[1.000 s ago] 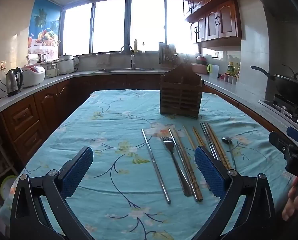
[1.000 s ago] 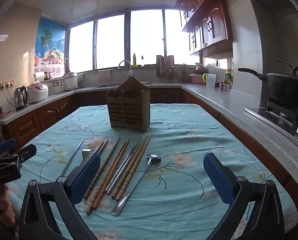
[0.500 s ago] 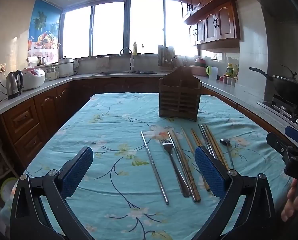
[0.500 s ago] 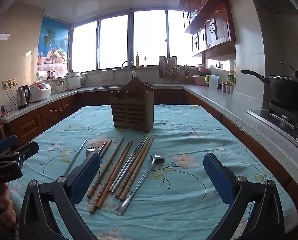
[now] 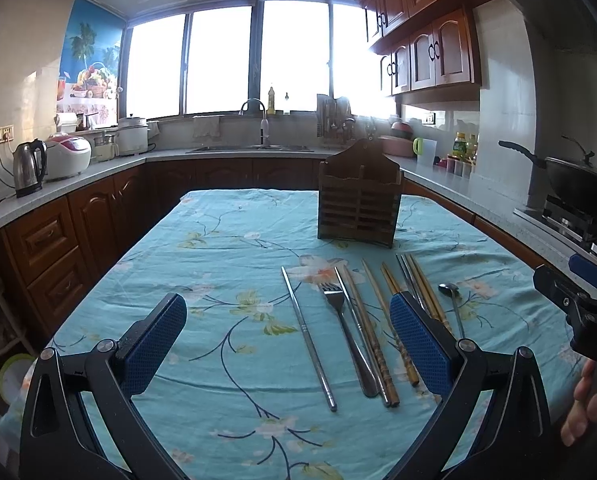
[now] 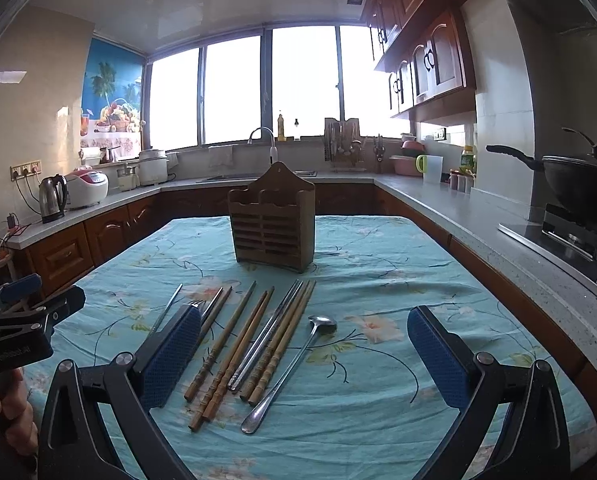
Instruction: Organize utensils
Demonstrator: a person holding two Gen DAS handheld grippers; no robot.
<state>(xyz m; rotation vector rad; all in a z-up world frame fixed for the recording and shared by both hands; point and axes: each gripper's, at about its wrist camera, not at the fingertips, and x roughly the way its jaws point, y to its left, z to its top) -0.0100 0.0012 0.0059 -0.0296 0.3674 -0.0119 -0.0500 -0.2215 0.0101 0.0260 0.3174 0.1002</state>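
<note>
Right wrist view: spoon and chopsticks lie between wide-open, empty fingers; left gripper likewise spread, empty.

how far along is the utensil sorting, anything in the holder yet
Nothing looks done: the wooden holder shows nothing sticking out. Nothing is in hand; the left gripper and right gripper are both open. Left to do: the fork, spoon and chopsticks all lie on the tablecloth.

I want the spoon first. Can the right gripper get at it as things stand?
Probably yes. The right gripper is open, and the spoon lies flat on the tablecloth just ahead with nothing over it, though wooden chopsticks lie close alongside its handle.
</note>
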